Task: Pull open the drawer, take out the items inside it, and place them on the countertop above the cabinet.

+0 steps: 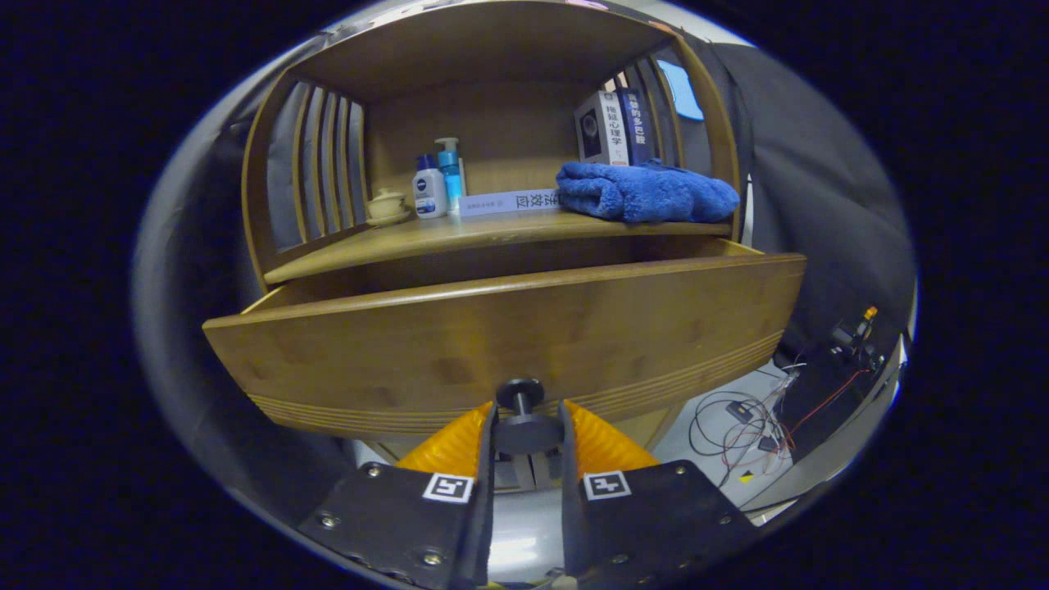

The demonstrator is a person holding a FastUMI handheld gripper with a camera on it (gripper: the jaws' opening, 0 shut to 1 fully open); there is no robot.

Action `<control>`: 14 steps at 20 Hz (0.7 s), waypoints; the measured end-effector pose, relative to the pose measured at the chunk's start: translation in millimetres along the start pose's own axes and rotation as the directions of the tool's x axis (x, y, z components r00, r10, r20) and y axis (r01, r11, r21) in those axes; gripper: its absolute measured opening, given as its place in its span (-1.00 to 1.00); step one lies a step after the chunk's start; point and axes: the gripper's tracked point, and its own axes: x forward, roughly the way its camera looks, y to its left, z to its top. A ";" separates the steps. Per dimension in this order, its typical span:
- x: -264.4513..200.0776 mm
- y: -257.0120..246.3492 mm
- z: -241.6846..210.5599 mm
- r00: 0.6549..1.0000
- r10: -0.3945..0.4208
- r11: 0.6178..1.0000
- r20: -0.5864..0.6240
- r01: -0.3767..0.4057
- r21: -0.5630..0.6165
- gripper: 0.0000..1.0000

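Pulling the drawer [508,328] open.
Claw [527,430] closed on the black knob [524,418], for pulling toward the viewer.

Staged home corner inside a recording booth: wooden cabinet [492,246] is carrying toiletry bottles [437,184], books [613,127] and folded blue towel [647,192], while loose cables [737,426] and electronics are lying on the floor, right.

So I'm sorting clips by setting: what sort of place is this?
Probably a mock home corner in a recording booth: a wooden cabinet holding a blue towel and lotion bottles, with loose cables on the floor. The gripper is shut on the drawer knob.
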 end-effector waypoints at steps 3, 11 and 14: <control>-19.1 -7.7 -7.2 1.000 -0.031 0.999 0.005 0.031 0.033 -0.30; -59.8 -11.4 -33.4 0.998 -0.064 0.996 -0.028 0.066 0.062 -0.31; -62.5 -7.3 -28.6 1.000 -0.026 0.997 -0.012 0.027 0.072 -0.24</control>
